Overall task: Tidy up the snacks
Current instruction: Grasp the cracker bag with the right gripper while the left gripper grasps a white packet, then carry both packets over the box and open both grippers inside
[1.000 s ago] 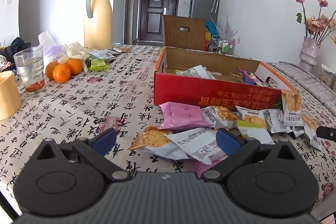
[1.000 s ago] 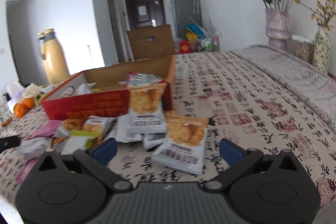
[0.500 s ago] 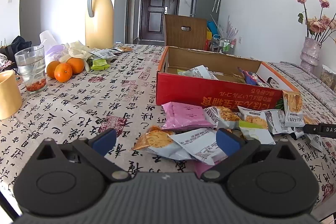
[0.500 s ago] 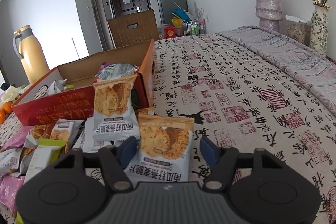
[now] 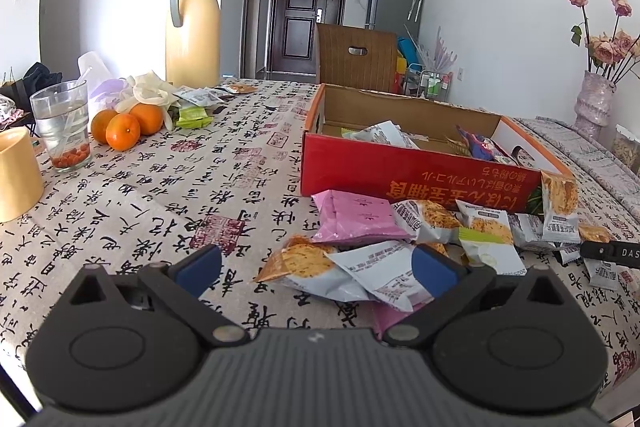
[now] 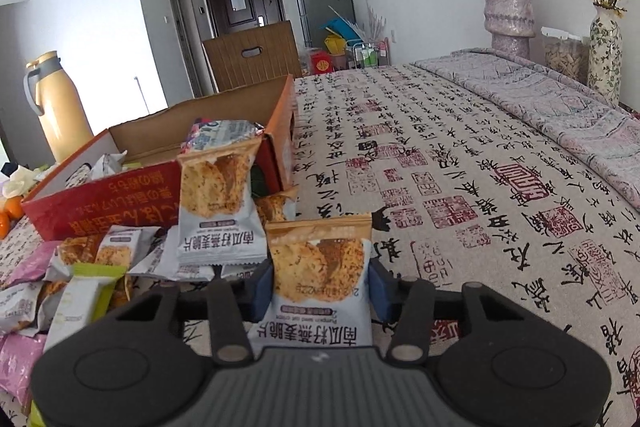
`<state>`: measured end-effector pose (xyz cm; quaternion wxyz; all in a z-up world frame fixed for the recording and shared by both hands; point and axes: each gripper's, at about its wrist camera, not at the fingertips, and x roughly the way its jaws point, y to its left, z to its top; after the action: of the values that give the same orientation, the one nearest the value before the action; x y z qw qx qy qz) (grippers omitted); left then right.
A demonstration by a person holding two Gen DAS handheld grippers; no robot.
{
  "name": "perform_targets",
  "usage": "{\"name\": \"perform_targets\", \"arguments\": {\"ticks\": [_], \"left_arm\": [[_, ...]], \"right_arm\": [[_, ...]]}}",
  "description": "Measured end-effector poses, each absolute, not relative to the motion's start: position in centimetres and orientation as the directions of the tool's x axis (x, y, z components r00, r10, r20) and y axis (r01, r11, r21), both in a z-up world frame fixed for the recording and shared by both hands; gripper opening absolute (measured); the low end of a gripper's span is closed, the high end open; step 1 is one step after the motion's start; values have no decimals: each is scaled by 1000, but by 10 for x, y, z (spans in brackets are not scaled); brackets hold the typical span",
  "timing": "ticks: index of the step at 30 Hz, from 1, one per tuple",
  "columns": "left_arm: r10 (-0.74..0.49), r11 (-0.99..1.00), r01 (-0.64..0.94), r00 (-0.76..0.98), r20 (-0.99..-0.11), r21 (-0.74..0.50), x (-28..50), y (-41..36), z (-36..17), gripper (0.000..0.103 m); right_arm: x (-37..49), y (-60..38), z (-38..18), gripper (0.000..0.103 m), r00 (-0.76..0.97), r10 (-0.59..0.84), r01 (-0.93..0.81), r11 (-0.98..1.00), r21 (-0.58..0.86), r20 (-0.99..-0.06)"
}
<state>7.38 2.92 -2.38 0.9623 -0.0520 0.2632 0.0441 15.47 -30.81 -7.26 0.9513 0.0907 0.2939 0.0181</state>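
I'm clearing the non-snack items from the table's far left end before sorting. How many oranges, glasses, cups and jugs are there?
Oranges: 3
Glass tumbler: 1
Yellow cup: 1
Thermos jug: 1
Total: 6

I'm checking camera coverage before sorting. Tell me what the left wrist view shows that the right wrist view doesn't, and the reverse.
Only the left wrist view shows the glass of water, the yellow cup and the left gripper, its jaws open and holding nothing. Only the right wrist view shows the patterned vase, the jar and the right gripper, its jaws closing on a cracker packet. Both show the red box, the thermos, the oranges and the pink vase.
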Motion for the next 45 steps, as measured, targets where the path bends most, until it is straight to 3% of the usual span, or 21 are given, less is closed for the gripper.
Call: {"name": "perform_targets", "arguments": {"ticks": [7,13,21,29,32,34,39,45], "left_arm": [[64,992,-113,854,-517,-64,75,29,-24,103],[-4,998,-28,848,-530,-52,80,21,-23,103],[-52,991,111,828,-558,72,102,-1,-23,103],[-138,979,202,766,-627,31,127,-3,-37,102],[-150,971,234,761,-631,52,125,-7,-41,97],[-167,967,249,759,-630,44,123,-7,-40,83],[-208,960,279,746,-632,14,119,-5,-39,64],[-237,961,274,754,-612,-34,110,-1,-39,63]], "right_arm": [[141,-311,-66,44,850,74,21,985,174,-521],[127,-313,-60,44,867,78,18,982,188,-492],[117,-314,-57,44,875,85,15,979,203,-477],[113,-317,-59,44,873,81,25,977,210,-480],[112,-318,-59,44,874,78,28,977,210,-480],[112,-319,-60,44,873,78,29,977,212,-481],[112,-317,-60,44,871,85,23,977,213,-484],[111,-316,-61,44,870,88,21,976,216,-484]]}}
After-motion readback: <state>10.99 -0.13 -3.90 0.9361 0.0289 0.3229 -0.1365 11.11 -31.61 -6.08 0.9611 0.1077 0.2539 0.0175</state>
